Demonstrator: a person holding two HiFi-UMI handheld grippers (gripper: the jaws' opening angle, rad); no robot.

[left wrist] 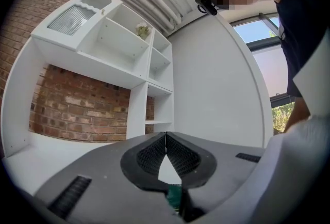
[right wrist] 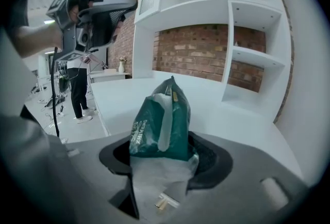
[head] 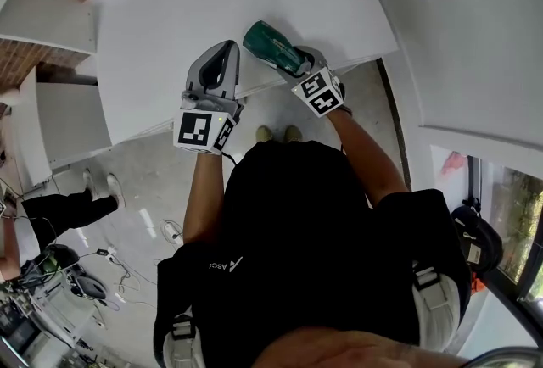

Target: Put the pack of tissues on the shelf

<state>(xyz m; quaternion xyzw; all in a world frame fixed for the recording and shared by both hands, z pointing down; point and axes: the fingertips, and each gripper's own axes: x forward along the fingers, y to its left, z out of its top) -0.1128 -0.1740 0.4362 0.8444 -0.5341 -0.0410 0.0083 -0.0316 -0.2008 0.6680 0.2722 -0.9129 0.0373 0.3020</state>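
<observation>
Pack of tissues and both claws look small against the white shelf unit. It rises ahead of my right claw and off to its right, with a brick wall showing behind its open bays. Beneath that claw the white table runs forward to the shelves. My left claw hangs up and to the left of the right one, jaws pressed together with nothing between them. My right claw is clamped on the pack of tissues, which stands up from between its jaws, well short of the shelves. I can't tell whether it touches the tabletop.
</observation>
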